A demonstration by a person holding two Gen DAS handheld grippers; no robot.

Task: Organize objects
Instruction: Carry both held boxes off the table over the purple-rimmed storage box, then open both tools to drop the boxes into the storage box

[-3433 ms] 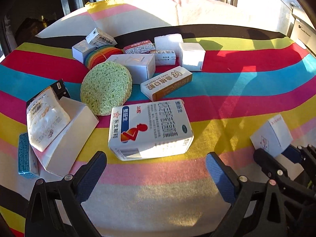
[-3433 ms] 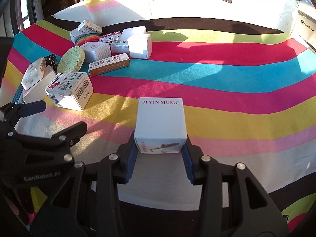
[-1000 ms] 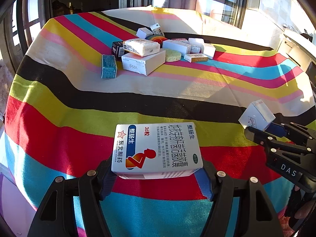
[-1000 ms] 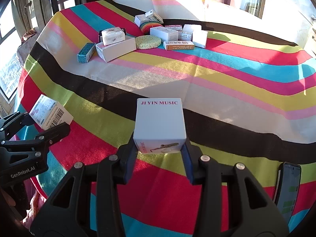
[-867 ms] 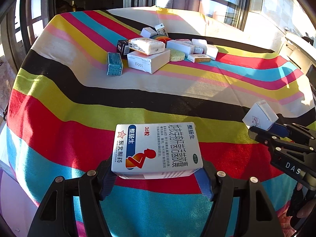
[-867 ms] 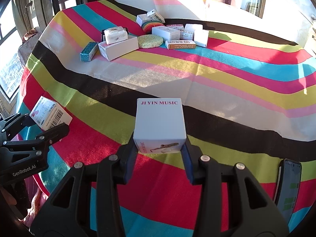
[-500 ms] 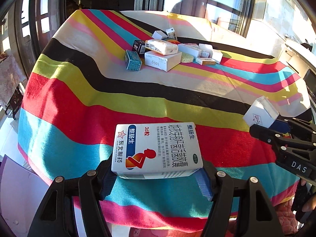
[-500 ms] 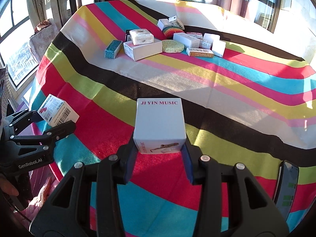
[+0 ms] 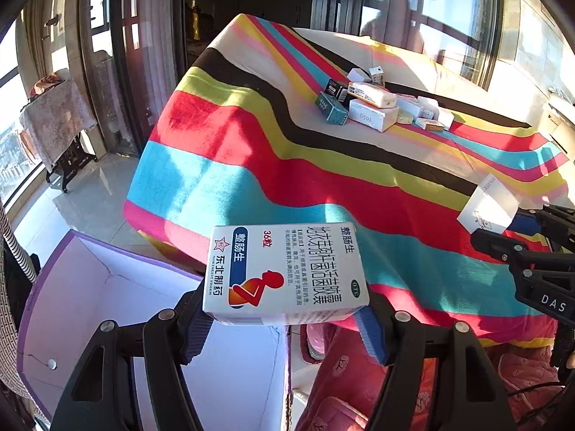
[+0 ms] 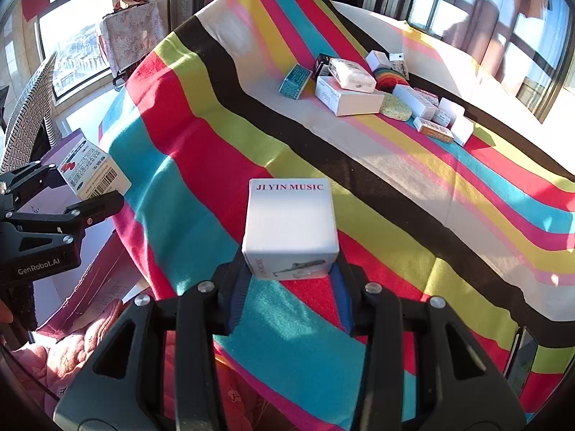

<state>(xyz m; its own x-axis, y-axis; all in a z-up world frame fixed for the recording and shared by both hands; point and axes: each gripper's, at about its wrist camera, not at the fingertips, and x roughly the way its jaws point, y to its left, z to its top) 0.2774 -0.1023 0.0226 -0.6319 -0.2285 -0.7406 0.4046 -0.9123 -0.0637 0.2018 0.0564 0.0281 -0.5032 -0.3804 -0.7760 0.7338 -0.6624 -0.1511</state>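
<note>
Left gripper is matte black, 2 angular arms with triangular cut-outs, and blue ribbed pads line its fingers. Silver round screws dot the joints. From the right wrist view its side reads "GenRobot.AI" in white lettering, with small red-ringed screws on the finger bar. Right gripper is the same build: black frame, dark blue pads, 4 silver screws across the arms. From the left wrist view its body carries "DAS" in white, a thin black cable trailing beneath it.
</note>
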